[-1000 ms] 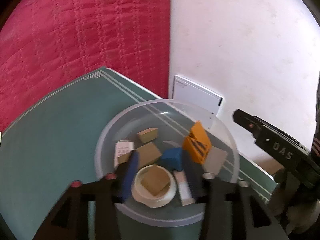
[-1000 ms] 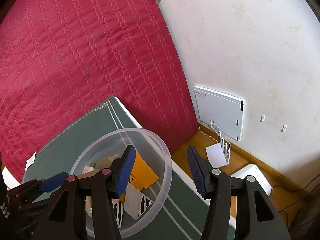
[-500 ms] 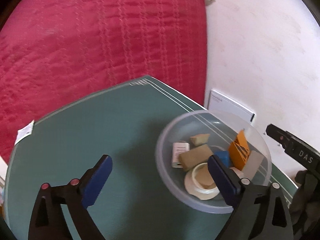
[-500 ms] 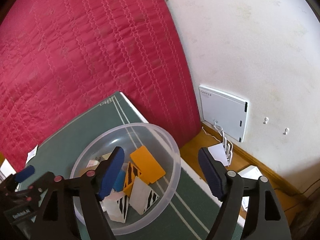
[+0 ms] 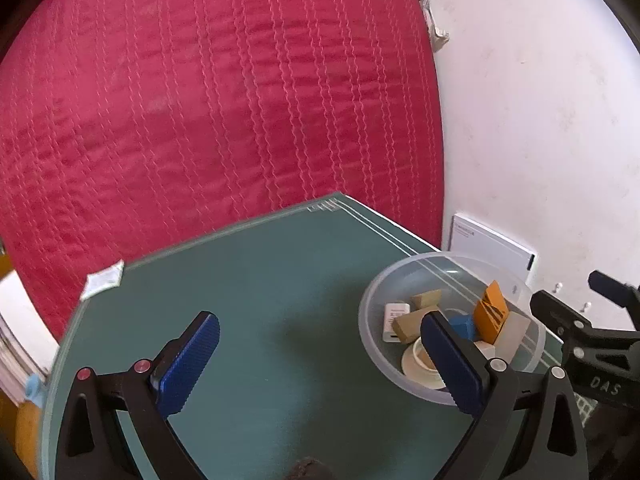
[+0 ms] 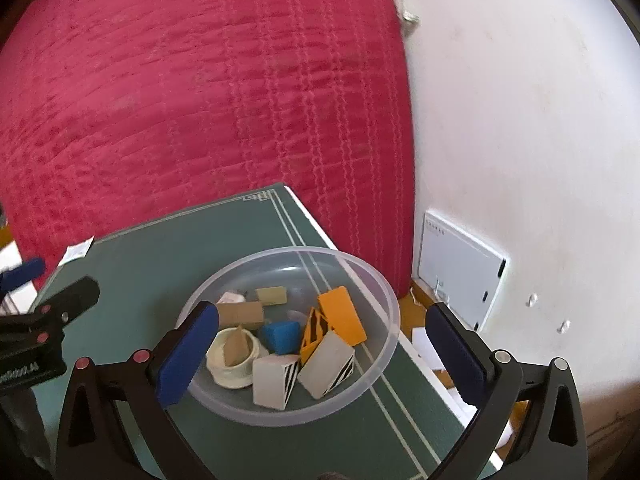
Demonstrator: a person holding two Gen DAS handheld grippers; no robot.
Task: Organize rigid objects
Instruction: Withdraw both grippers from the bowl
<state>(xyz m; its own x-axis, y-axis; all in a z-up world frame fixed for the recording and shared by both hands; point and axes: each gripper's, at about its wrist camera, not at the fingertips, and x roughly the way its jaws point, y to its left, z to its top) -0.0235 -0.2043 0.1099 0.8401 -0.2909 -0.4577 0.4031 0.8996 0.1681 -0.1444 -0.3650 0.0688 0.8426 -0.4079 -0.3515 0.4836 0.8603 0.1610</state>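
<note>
A clear plastic bowl (image 6: 372, 280) sits near the right edge of the green table (image 6: 160, 248). It holds several small rigid pieces: an orange block (image 6: 342, 314), a blue piece (image 6: 280, 336), tan wooden blocks (image 6: 240, 314), white striped blocks (image 6: 328, 364) and a cream ring (image 6: 232, 360). My right gripper (image 6: 320, 356) is open and empty above the bowl. My left gripper (image 5: 316, 364) is open and empty over bare table, left of the bowl (image 5: 380, 292).
A red quilted mattress (image 5: 200, 100) stands behind the table. A white wall (image 6: 520, 120) with a white panel (image 6: 460, 268) is on the right. A small paper packet (image 5: 102, 282) lies at the table's far left corner. The table's right edge drops to the floor.
My left gripper has pulled back and left out of the bowl and opened wide. My right gripper has opened wider and shifted over the bowl.
</note>
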